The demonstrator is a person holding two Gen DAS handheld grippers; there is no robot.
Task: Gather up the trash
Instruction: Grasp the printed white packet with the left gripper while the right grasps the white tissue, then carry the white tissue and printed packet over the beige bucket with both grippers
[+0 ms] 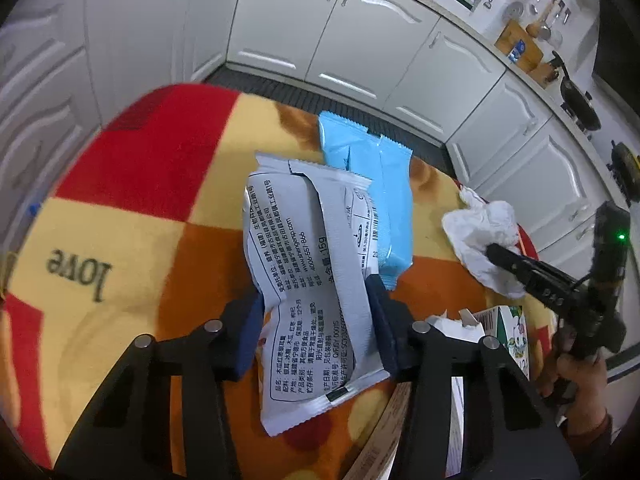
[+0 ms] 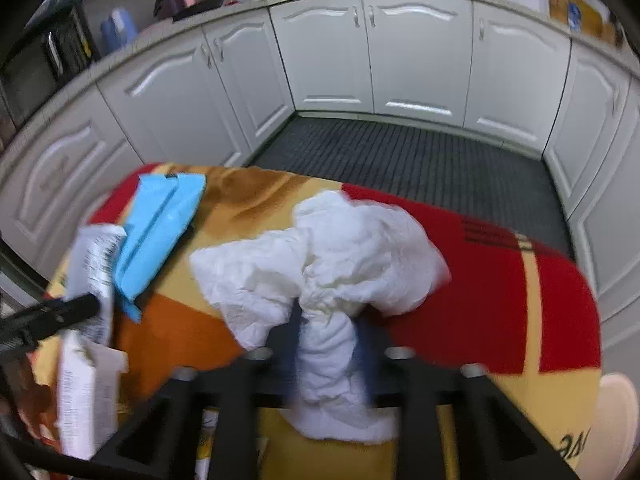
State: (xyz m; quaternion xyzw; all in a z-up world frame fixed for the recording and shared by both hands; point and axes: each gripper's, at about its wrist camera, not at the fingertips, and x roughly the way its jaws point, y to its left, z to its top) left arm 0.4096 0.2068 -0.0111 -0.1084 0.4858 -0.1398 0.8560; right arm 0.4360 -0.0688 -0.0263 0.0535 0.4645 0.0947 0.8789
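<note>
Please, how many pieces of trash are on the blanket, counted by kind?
Wrappers: 2, one grey and one blue
Crumpled tissue: 1
Torn carton: 1
Total: 4

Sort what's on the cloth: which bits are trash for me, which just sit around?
Trash:
- grey wrapper, in left gripper
- blue wrapper
- crumpled tissue, in right gripper
- torn carton

Just there:
- patterned cloth
- cabinets
- pan
</note>
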